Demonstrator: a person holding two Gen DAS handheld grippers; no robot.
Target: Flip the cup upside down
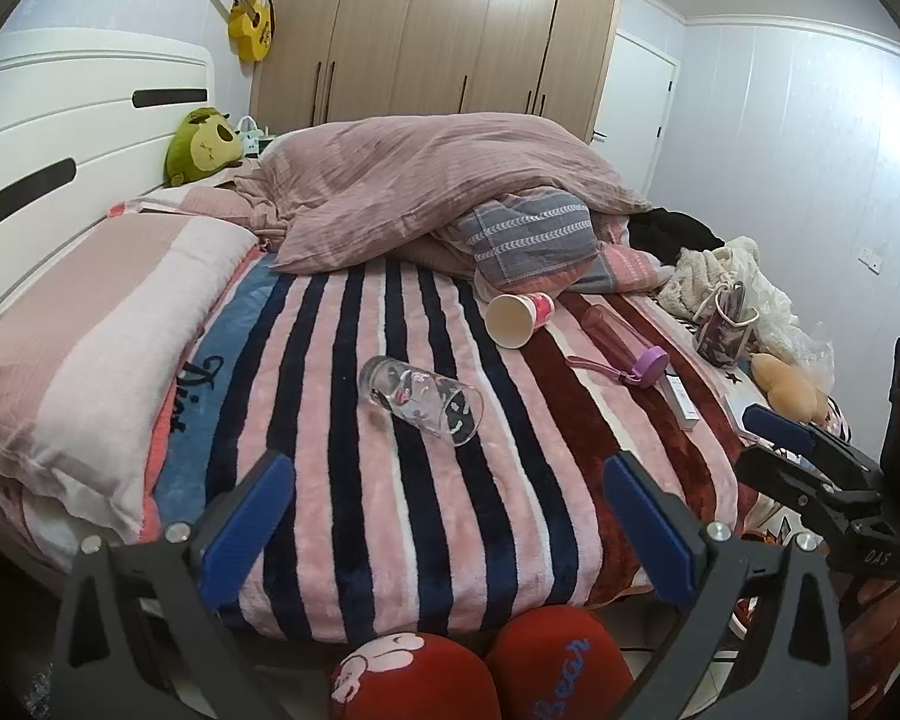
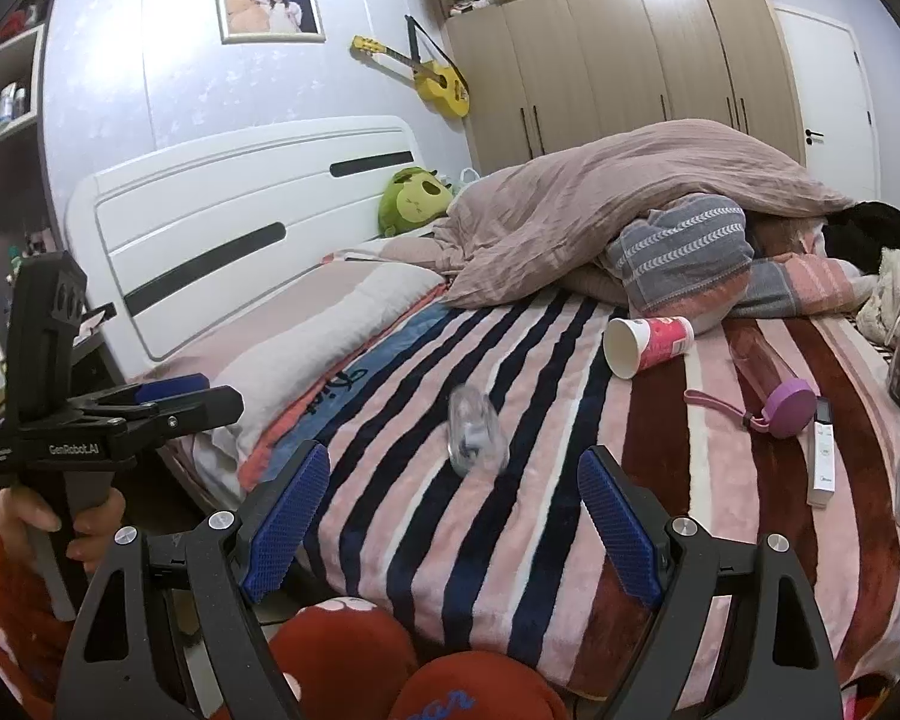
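Clear printed glass cup point(image 1: 421, 399) lies on its side on fuzzy striped fleece blanket point(image 1: 450, 510) — nothing touching it. Left gripper point(image 1: 447, 531), right gripper point(image 2: 453, 531): blue ribbed pads wide apart, empty.

Left wrist view: glass cup point(image 1: 421, 399) lying on its side on the blanket point(image 1: 354, 480) at frame centre. Up and right of it, paper cup point(image 1: 519, 318) also on its side, just before the heaped duvet point(image 1: 426, 180) across the upper middle. Right of the paper cup, water bottle point(image 1: 621, 345) lying flat. Pillow point(image 1: 90, 348) along the left edge, headboard point(image 1: 78, 120) behind it. Plush toy point(image 1: 204, 144) at upper left, against the headboard. Wardrobe point(image 1: 450, 30) at top centre, behind the bed.
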